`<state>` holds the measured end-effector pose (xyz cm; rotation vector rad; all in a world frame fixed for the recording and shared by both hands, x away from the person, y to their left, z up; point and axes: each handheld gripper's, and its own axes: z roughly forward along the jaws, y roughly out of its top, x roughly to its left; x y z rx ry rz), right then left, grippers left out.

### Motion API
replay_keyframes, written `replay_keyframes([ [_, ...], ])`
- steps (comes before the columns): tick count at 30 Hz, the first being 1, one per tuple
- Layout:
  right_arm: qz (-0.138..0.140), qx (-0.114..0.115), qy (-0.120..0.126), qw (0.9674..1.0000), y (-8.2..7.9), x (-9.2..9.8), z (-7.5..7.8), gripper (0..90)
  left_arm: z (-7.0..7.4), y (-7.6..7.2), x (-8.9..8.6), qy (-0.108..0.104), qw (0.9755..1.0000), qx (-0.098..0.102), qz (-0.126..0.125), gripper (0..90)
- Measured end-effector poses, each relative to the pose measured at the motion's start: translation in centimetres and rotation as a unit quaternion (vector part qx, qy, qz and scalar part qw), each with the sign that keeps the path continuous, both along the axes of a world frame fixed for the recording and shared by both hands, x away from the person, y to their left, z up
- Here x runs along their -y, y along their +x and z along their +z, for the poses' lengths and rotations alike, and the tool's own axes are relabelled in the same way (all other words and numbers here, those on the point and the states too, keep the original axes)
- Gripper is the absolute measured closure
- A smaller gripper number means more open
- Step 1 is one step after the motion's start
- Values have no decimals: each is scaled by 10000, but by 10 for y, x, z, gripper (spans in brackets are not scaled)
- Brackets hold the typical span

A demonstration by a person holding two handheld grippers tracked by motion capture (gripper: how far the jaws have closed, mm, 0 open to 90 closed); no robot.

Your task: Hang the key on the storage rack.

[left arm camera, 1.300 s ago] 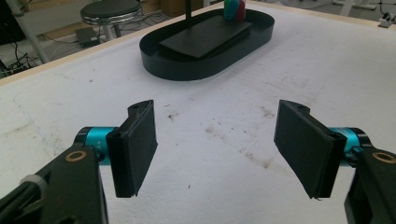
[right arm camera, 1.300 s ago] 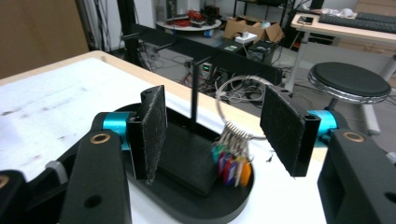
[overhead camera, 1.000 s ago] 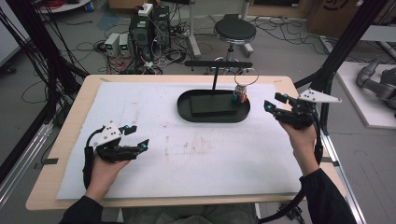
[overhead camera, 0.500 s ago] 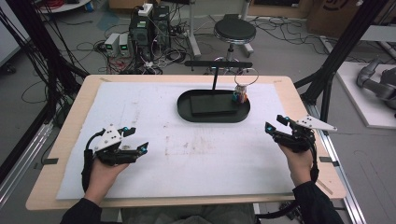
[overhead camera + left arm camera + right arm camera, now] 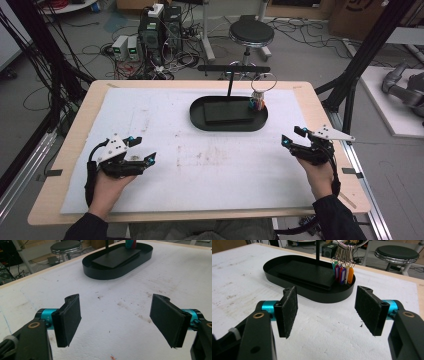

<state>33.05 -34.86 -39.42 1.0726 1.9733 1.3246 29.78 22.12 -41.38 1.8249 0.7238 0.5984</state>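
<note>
Both grippers empty and low, key tags hanging untouched

My left gripper (image 5: 142, 151) has just been opening its jaws, which stand spread with nothing between them; my right gripper (image 5: 294, 137) is spread and empty too, and sits lower and nearer me than a second ago. I judge this a rest pose. The key tags (image 5: 342, 271) hang from the stand's ring (image 5: 263, 82) over the black tray (image 5: 200, 119), well apart from both.

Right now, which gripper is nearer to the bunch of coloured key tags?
Right. The right gripper sits just in front and right of the key tags hanging at the black tray's right end; the left gripper rests far off at the near left.
</note>
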Motion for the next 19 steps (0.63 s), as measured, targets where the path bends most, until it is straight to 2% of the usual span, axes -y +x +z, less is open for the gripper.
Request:
replay_keyframes([
  [6,-6,-41,-67,10000,1,0,-2,338,-1,1,2,52,10000,-13,-20,247],
  [13,-53,-46,-14,10000,3,3,-2,323,-2,3,3,75,10000,-51,2,247],
  [19,52,-118,-88,9999,5,5,-6,308,0,6,9,77,10000,-24,40,247],
])
